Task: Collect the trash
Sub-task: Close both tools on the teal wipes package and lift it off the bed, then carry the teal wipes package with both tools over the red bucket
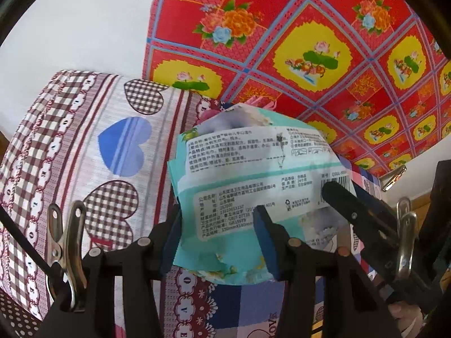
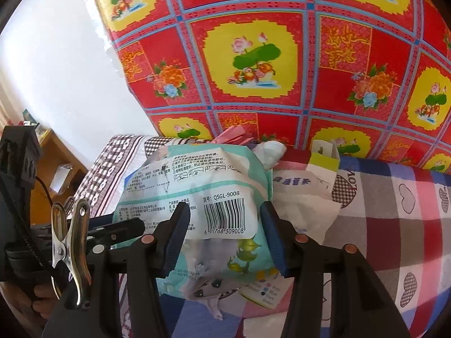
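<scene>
Held item: a crumpled teal-and-white plastic wet-wipe packet (image 1: pixel 248 186) with printed labels and a barcode, lifted above the bed between both tools.
Left hand-held gripper (image 1: pixel 218 239): clamped on the packet's lower left part, blue pads pressing its sides.
Right hand-held gripper (image 2: pixel 225 239): clamped on the barcode end of the same packet; its black finger shows at the right in the left wrist view.
Bed: a checked sheet with heart prints (image 2: pixel 394 211) lies under the packet.
Other litter on the bed: a white printed plastic bag (image 2: pixel 304 197), a small yellow-green open carton (image 2: pixel 324 160), contents hidden, and a pink wrapper (image 2: pixel 234 136).
Backdrop: a red floral quilt (image 2: pixel 282 56).
</scene>
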Motion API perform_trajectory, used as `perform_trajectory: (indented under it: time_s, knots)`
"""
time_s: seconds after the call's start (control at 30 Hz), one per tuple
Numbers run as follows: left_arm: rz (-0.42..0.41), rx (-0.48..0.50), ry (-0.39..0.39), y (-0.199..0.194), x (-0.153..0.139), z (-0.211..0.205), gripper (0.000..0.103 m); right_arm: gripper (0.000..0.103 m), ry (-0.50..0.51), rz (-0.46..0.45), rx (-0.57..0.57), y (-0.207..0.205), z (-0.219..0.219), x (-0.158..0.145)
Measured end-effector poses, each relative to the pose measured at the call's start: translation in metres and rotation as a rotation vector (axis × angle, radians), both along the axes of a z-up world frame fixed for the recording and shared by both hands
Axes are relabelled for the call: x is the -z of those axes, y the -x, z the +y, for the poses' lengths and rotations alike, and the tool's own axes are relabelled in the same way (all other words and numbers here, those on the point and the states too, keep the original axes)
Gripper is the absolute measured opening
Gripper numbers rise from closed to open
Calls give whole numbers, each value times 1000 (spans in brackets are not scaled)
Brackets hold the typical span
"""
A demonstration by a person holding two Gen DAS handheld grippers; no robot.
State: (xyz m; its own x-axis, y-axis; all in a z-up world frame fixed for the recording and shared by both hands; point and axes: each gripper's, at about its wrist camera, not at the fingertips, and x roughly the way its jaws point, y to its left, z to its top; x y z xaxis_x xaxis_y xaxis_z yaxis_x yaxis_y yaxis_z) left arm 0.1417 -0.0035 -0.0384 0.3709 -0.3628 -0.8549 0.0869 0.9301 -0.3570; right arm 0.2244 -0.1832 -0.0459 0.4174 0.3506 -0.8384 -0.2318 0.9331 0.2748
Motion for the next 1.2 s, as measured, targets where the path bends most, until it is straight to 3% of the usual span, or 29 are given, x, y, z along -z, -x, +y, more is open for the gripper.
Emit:
perform_trajectory:
  time_s: [0.53, 1.2]
  knots:
    - [-46, -65, -26, 21, -19, 46, 52, 53, -18, -25, -67, 13, 43, -15]
    - [-78, -187, -38, 44, -33, 138, 52, 53, -36, -67, -185, 30, 131, -34]
